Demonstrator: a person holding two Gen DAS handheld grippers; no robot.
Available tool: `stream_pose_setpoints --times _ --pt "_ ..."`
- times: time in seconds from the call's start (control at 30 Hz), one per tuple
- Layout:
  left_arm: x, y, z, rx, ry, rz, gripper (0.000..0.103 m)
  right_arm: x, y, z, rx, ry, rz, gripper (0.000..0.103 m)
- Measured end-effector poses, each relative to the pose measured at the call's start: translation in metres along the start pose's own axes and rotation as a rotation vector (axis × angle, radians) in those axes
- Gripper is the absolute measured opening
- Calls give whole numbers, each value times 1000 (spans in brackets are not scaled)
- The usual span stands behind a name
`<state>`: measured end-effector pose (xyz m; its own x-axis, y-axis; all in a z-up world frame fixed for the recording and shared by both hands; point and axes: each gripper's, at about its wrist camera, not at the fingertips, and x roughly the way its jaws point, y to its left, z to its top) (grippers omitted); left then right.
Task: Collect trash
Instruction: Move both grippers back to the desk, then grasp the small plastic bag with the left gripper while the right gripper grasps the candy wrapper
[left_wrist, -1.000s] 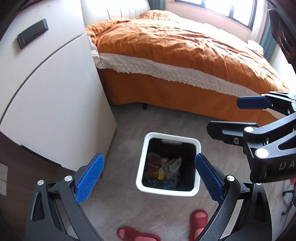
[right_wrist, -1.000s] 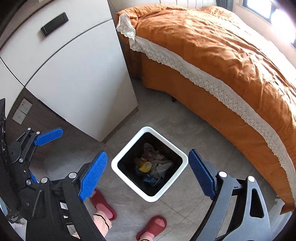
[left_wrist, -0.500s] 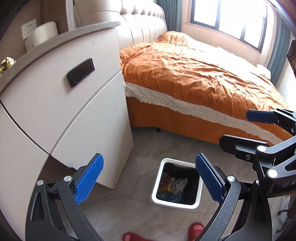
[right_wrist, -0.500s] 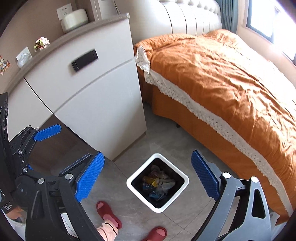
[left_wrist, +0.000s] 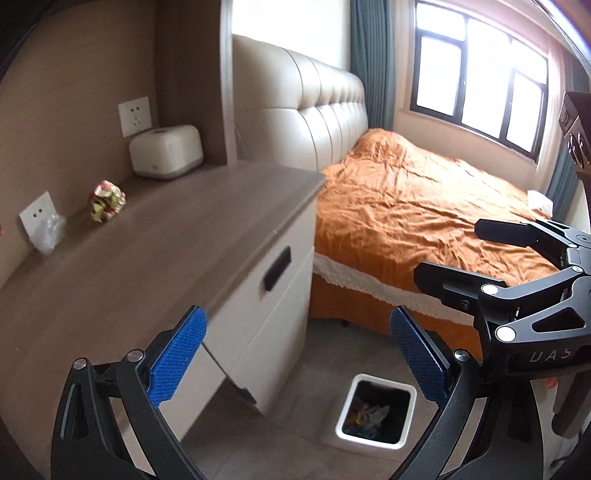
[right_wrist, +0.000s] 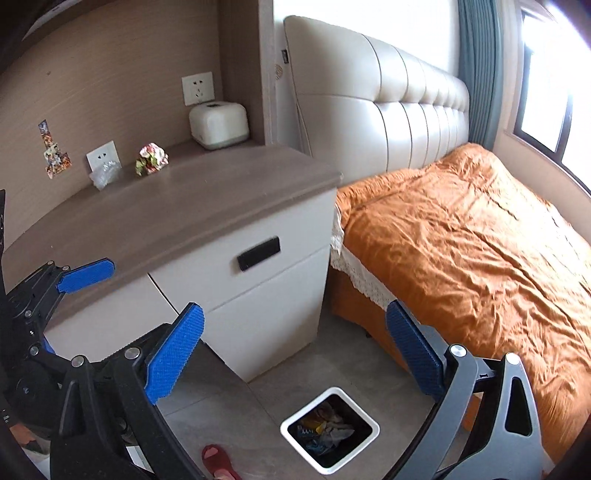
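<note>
While both tools hang in the air above the floor, the left gripper has its blue pads spread wide with nothing between them, and the right gripper is just as wide apart and just as empty. In the left wrist view the right gripper shows at about three o'clock, its fingers parted too.

Down on the grey tile sits the white square trash bin, at roughly six o'clock in both views, just beside the white cabinet and near the foot of the bed with its orange cover. Crumpled wrappers and paper lie inside its dark liner.

On the brown cabinet top, a crumpled floral paper ball rests near the wall at about ten o'clock, and a crumpled clear plastic wrapper lies to its left, against the wall socket. A cream tissue box stands further back in the corner, well apart from both. A red slipper peeks in at the bottom edge of the right wrist view.
</note>
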<state>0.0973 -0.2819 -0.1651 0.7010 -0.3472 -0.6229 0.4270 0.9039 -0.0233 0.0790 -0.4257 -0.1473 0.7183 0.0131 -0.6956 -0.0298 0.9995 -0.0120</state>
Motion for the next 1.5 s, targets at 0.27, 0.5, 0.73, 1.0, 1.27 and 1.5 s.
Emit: stream_pose_setpoints --times 0.27,0.5,0.73,1.0,1.27,1.5 --pt "-50 93 45 -48 -110 114 98 -7 78 79 -40 -124 87 98" --pt "-72 168 52 -99 -133 260 98 4 146 131 -126 -174 179 98" --pt "-72 221 50 -160 -126 368 98 31 195 156 -189 -189 255 98" --pt "-29 280 61 -192 -84 446 98 91 228 189 -236 -175 315 98" --pt "42 337 79 -224 -24 484 98 177 250 224 -238 -101 301 98" --pt "90 379 82 -276 27 473 98 232 264 238 -276 -41 285 98"
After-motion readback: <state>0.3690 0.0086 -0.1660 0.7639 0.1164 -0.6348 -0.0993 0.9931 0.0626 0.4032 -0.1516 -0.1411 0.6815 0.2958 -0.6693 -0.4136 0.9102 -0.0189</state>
